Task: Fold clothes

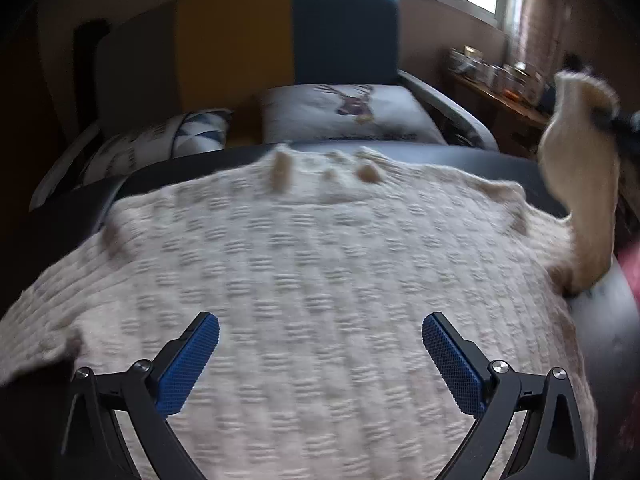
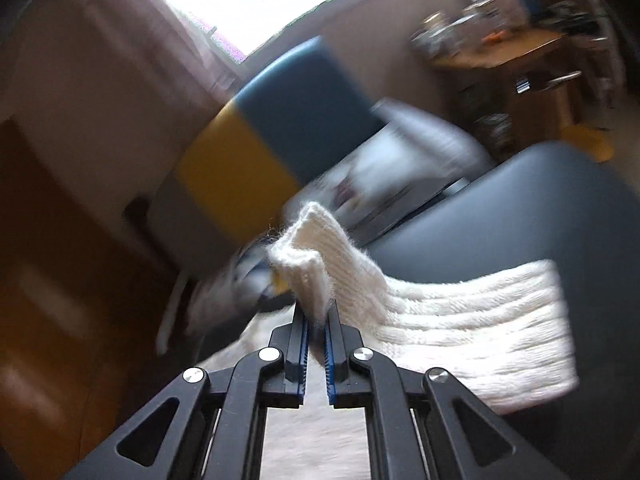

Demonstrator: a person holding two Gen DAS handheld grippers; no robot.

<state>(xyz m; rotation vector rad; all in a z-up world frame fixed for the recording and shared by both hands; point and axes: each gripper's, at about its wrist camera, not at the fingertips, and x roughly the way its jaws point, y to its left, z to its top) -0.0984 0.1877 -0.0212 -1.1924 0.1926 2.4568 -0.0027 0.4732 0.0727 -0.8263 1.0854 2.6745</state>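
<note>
Left claw (image 1: 320, 344): mine, spread wide over the sweater's body.
Right claw (image 2: 316, 316): I pinch the sleeve (image 2: 320, 248), lifted.
Sweater (image 1: 304, 272): cream knit, flat on the dark table (image 1: 460, 158).

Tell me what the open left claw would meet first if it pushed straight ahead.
Most likely the cream knit sweater: the left claw stands open just above it, aimed low across the fabric spread on the dark table. Depth is unclear, so it could skim over before touching.
</note>
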